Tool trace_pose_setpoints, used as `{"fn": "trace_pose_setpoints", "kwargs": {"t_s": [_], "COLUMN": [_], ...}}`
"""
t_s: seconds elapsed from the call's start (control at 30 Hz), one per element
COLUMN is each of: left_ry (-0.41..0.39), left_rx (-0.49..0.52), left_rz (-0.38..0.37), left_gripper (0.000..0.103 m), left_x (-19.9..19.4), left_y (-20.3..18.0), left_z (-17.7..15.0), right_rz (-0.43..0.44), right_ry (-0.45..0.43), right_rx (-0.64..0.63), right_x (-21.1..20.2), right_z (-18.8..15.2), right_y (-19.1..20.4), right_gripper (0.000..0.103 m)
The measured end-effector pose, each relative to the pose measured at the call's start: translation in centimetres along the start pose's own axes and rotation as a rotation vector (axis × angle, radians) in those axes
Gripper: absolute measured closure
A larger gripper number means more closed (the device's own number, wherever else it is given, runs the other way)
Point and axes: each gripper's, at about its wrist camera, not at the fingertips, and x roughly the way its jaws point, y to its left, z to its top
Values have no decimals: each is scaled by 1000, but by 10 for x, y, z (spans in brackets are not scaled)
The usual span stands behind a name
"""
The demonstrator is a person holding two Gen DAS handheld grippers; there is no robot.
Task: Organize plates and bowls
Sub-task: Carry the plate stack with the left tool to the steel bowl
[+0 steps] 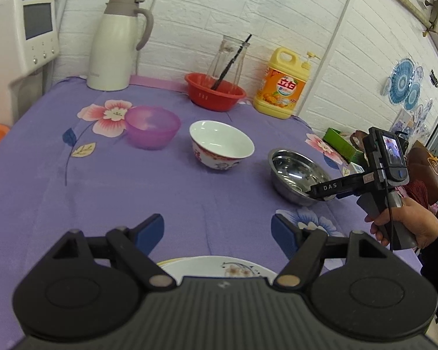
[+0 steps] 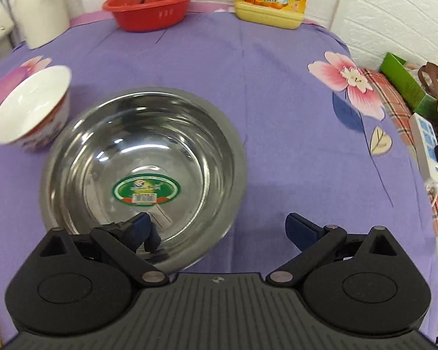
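Observation:
A steel bowl with a green sticker sits on the purple cloth, also in the left wrist view. My right gripper is open; its left finger is inside the bowl's near rim, its right finger outside, and it also shows in the left wrist view. A white ceramic bowl stands left of the steel bowl, also in the right wrist view. A purple plastic bowl is farther left. My left gripper is open and empty above a white flowered plate, mostly hidden under it.
At the back stand a white thermos jug, a red basket with a glass jar in it, and a yellow detergent bottle. A white appliance is at far left. Bags and a power strip lie off the right edge.

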Motion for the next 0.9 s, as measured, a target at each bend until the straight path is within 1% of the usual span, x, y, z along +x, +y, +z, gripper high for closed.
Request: {"fn": "trace_pose_setpoints", "kwargs": {"t_s": [0.1,0.2,0.3,0.37,0.43,0.53,0.6,0.67,0.73,0.87,0.9], "left_ry": [53,105,169,200,214,236,251,264,263,248,242], "left_rx": [-5,-37,-72,-99,-107,-126,-122,-112,-98,-102,-91], "left_rz": [-68,-131,-154,-151,-149,-117,-92,-70,-43,-39,-35], "left_gripper": [29,29,29,29,29,31,33,33,35,57,66], "left_x": [23,60,105,131,154,183,199,210,219,229,231], "left_y": [-15,-33,-52,-62,-70,-76,-79,-81,-81,-81,-83], "left_z": [15,31,44,49,53,57,57,55,55,55,54], "right_rz": [-2,-7,-3,-8,6,13,-9,20,27,11,18], "right_ry": [-96,-197,-257,-271,-285,-296,-295,-287,-292,-299,-307], "right_rx": [54,142,176,182,186,160,137,138,142,107,96], "right_x": [-18,-24,-16,-5,1,2,4,5,6,8,7], "right_z": [-13,-22,-23,-23,-24,-27,-28,-30,-31,-31,-32], "right_y": [-7,-16,-19,-19,-18,-17,-17,-18,-18,-11,-9], "right_gripper": [0,0,0,0,0,0,0,0,0,0,0]}}
